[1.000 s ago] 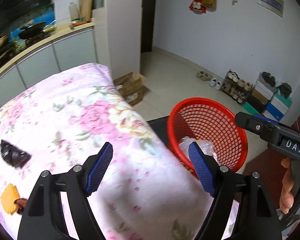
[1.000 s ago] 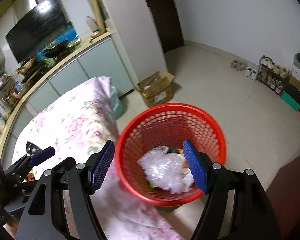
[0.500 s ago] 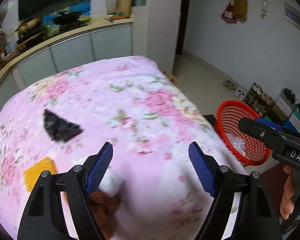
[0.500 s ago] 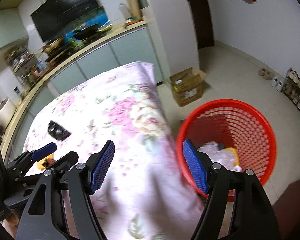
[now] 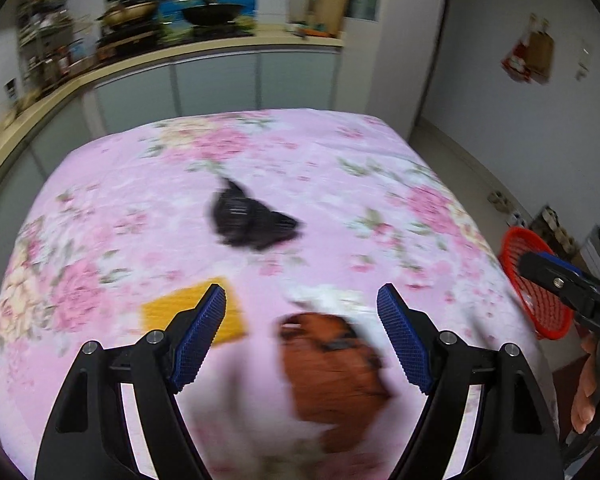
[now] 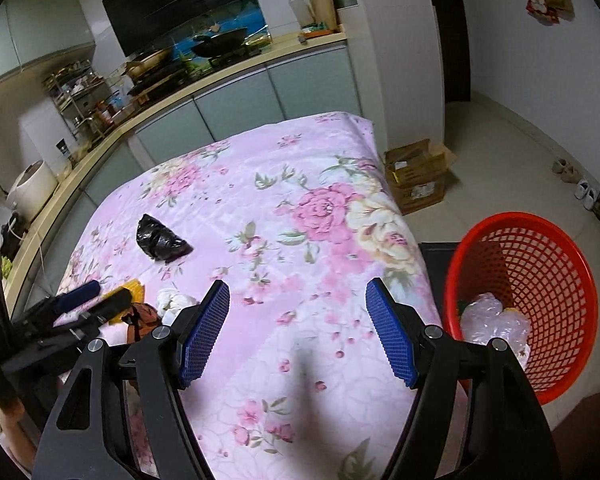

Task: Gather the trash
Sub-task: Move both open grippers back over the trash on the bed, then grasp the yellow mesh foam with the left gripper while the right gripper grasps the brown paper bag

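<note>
My left gripper [image 5: 302, 336] hovers low over the pink floral tablecloth [image 5: 340, 168], jaws spread wide and empty. Between its blue pads, at lower centre of the left view, lies a blurred brown wrapper [image 5: 334, 376] against white crumpled paper [image 5: 332, 296]. A yellow piece [image 5: 172, 312] sits beside the left pad, and a black crumpled bag [image 5: 248, 220] lies at mid-frame. My right gripper [image 6: 298, 332] also hangs with jaws wide apart, holding nothing, pointed across the cloth. The red mesh basket [image 6: 540, 248], at the right edge of that view, holds clear plastic [image 6: 494, 318].
</note>
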Tool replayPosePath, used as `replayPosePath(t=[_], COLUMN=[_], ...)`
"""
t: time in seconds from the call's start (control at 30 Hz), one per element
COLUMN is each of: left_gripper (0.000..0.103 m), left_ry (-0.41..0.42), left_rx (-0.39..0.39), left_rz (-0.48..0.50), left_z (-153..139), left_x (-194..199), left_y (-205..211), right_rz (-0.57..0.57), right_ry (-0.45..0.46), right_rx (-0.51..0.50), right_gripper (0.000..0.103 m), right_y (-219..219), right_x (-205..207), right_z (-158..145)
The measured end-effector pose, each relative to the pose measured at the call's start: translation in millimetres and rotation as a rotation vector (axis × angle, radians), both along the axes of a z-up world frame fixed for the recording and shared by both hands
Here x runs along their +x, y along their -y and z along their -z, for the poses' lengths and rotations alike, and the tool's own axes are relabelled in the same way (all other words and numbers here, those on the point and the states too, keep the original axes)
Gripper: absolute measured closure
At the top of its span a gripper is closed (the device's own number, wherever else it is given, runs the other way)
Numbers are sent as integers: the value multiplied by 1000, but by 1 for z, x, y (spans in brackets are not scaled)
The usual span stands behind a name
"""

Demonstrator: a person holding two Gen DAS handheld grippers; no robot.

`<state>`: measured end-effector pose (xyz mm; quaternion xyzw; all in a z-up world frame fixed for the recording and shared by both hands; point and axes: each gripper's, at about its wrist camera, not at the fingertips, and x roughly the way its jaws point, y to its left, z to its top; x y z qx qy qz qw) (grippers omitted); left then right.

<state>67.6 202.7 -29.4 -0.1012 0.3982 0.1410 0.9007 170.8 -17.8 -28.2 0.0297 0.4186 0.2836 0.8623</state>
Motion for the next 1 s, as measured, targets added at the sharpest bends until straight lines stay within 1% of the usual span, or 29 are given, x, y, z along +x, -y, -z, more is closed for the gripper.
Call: replayPosePath(t=[0.03, 0.17, 0.3, 0.43, 0.57, 0.7, 0.8, 0.93, 1.0], left_gripper=[27, 27, 27, 27, 27, 27, 27, 28, 29], left_ry=[3, -3, -14, -32, -64, -95, -97, -86, -80], left_rx=[4, 7, -5, -66, -116, -124, -138, -107, -104], left_rz=[-35, -115, -152, -139, -90, -76, -64, -39, -32], left_z=[-2, -6, -3, 11, 33, 52, 59, 62, 63], left_x=[-7, -22, -33, -35, -27, -17, -12, -5, -2], left_y=[-15, -52, -80, -93, -93, -91, -91, -84, -83], right_rz=[-4, -1, 3, -4, -9, -22, -27, -29, -35], right_ry=[0, -9, -26, -28, -32, -35, -42, -54, -55], right_rx=[1, 2, -1, -5, -12, -25, -34, -41, -44], right_gripper=[35, 35, 34, 35, 35, 35, 35, 35, 35], right_y=[-1, -1, -1, -5, -8, -13, -17, -21, -23], right_x=[0, 1, 3, 3, 4, 3, 3, 5, 3], right_z=[0, 3, 8, 10, 11, 14, 17, 22, 22])
